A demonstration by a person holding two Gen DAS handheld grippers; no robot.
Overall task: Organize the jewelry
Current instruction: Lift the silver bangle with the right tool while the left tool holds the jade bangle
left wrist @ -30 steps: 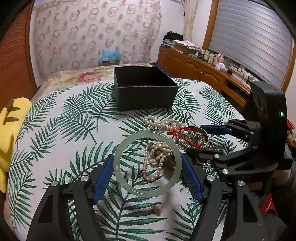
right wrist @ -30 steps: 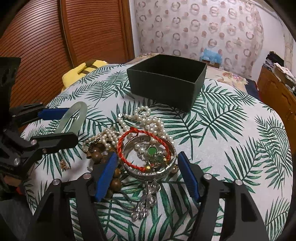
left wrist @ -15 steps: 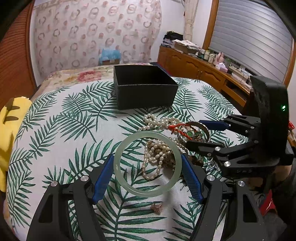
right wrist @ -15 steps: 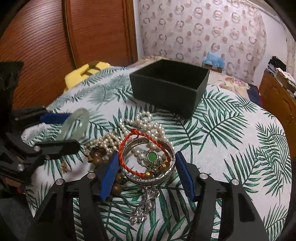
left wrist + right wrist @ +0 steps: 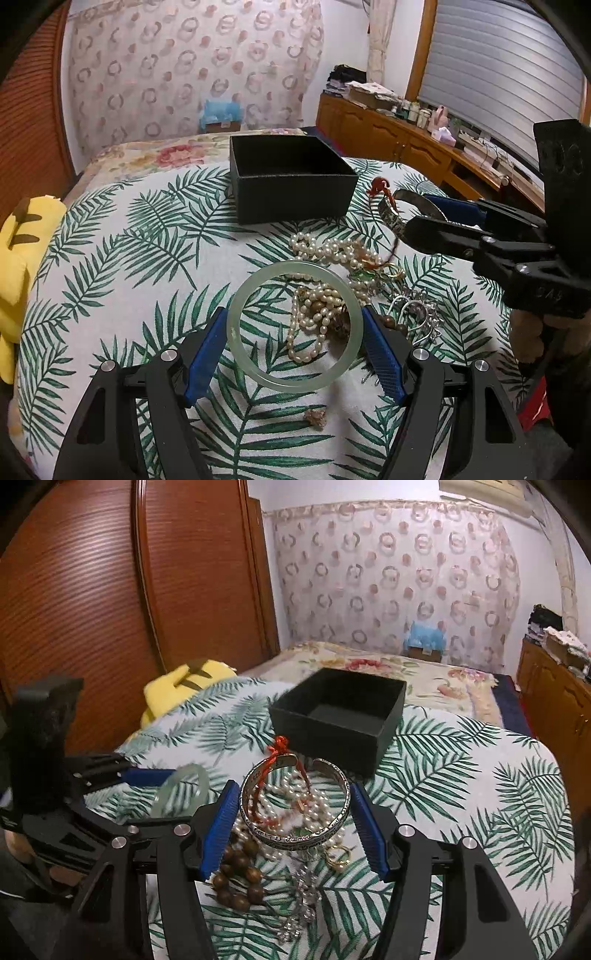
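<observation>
Left gripper (image 5: 295, 354) clamped on pale green bangle (image 5: 294, 325), lower centre of frame. Right gripper (image 5: 293, 821) gripping silver cuff (image 5: 295, 805), lower centre, below black box (image 5: 340, 716).

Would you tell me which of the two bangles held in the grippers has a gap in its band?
The engraved silver cuff in the right gripper: its band ends leave a gap facing the black box. The pale green bangle in the left gripper is an unbroken ring.

right claw (image 5: 291, 812) | closed on silver cuff bangle (image 5: 295, 834) | lifted off jewelry pile (image 5: 332, 295), red cord (image 5: 275, 755) trailing
</observation>
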